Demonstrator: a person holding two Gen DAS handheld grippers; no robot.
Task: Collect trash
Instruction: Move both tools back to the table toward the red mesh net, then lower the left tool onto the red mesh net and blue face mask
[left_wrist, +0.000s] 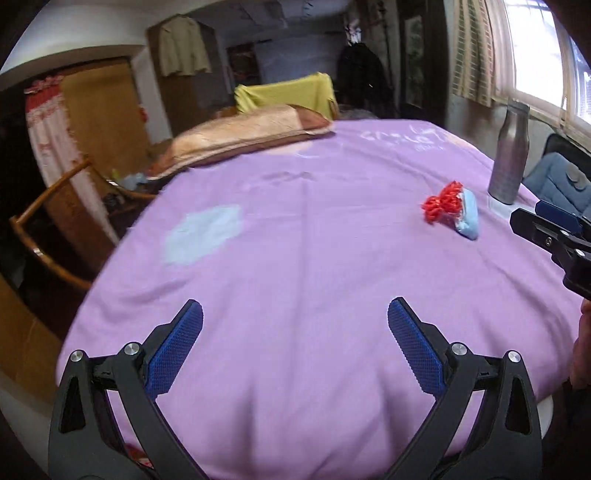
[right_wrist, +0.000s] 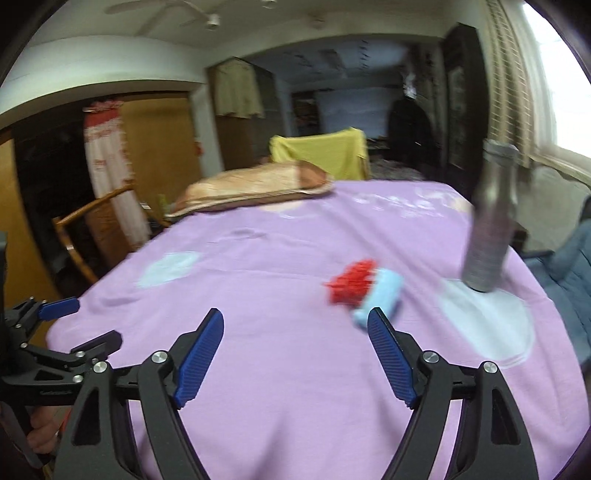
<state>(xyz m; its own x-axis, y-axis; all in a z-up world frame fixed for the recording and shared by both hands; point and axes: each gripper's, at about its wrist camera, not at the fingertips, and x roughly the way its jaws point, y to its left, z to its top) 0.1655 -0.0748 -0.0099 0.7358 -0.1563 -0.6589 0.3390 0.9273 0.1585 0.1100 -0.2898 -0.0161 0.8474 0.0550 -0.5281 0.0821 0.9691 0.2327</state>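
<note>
A red crumpled piece of trash (left_wrist: 442, 201) lies against a light blue wrapper (left_wrist: 467, 214) on the purple cloth, right of centre. In the right wrist view the red piece (right_wrist: 351, 283) and blue wrapper (right_wrist: 380, 300) are blurred, just beyond my right fingertip. My left gripper (left_wrist: 295, 314) is open and empty over the near part of the cloth, well short and left of the trash. My right gripper (right_wrist: 295, 325) is open and empty; it also shows at the right edge of the left wrist view (left_wrist: 546, 225). The left gripper shows at the left edge of the right wrist view (right_wrist: 88, 325).
A grey metal bottle (left_wrist: 509, 155) stands upright near the table's right edge, behind the trash. A tan cushion (left_wrist: 243, 136) lies at the far side. The purple cloth (left_wrist: 295, 258) covers the round table. A wooden chair (left_wrist: 55, 221) stands at the left.
</note>
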